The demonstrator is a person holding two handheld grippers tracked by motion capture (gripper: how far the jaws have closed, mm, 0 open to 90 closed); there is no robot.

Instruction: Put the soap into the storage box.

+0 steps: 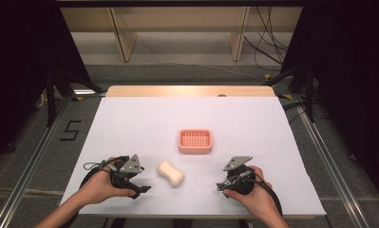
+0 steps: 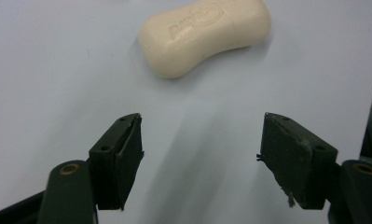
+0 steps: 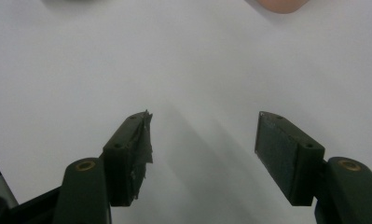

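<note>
Your left gripper (image 2: 200,140) has its jaws wide, nothing between them, only bare desk (image 2: 44,70). The soap (image 2: 204,35) lies just ahead at the upper middle of the left gripper view, apart from both pads, its long side slanted across your line of approach. Likely the spread is set to take the bar across its narrow waist; you would need to turn the wrist a little to square up.

Your right gripper (image 3: 202,140) also stands wide and empty, aimed at plain desk, with a pink edge of the dish (image 3: 281,4) at the top right of that view. It seems to wait in reserve.

In the high view the soap (image 1: 171,173) sits lower centre, between left gripper (image 1: 132,178) and right gripper (image 1: 232,178), nearer the left. The dish (image 1: 195,141) is just above it, empty, apart from the bar. Nothing lies between soap and dish; the path looks open.
</note>
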